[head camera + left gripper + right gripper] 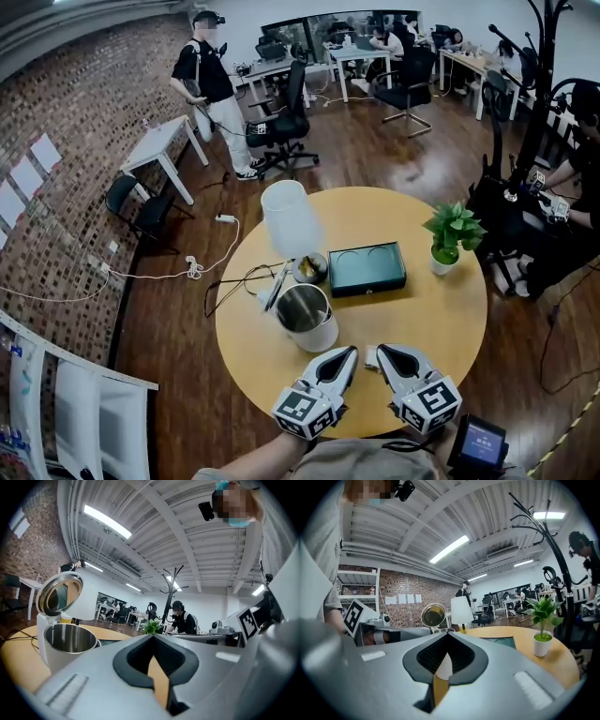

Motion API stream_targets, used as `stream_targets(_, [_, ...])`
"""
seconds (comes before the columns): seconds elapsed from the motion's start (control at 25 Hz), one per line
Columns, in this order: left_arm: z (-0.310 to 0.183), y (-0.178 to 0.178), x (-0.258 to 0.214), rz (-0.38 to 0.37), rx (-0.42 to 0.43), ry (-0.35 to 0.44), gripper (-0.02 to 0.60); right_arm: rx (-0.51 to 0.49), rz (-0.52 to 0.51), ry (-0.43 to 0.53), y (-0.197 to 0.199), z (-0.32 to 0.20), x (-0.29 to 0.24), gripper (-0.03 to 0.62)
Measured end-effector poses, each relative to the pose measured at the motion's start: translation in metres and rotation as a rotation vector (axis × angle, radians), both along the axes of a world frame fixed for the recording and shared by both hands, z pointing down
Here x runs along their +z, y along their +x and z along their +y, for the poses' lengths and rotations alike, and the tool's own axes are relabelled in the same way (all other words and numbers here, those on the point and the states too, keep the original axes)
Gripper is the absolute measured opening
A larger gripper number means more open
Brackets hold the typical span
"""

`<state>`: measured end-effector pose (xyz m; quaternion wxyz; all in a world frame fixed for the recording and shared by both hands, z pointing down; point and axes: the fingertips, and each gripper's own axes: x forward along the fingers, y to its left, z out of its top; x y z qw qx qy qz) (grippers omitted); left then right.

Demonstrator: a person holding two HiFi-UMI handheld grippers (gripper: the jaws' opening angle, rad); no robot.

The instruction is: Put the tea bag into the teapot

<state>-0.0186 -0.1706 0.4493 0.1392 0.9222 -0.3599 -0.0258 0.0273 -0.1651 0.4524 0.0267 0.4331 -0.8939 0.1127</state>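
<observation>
The left tool and the right tool sat side by side at the near edge of the table.
A small white thing, most likely the tea bag, was pinched in the shut right tool. The left tool was shut too, with nothing in it. The teapot stood just ahead on the left, with its lid tipped back. Past it lay a green tray and a little plant. I think this was the carrying step. Next, the bag needed lifting over the open mouth, and then the tool needed to let go.
</observation>
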Motion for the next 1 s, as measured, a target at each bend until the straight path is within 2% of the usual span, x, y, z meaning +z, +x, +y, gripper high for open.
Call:
stream_targets(0.12, [-0.014,0.008,0.024,-0.025,-0.005,-0.027,-0.002,-0.005,0.006,-0.029,0.007,-0.013,0.021,0.006])
stream_targets(0.68, [-0.035,0.022,0.156,-0.089,-0.009,-0.289,-0.002,-0.043,0.060,-0.277,0.007,-0.030,0.159,0.006])
stream_targets(1.0, [-0.034,0.025,0.203,-0.104,-0.013,-0.368,-0.002,-0.051,0.056,-0.358,0.008,-0.028,0.208,0.006])
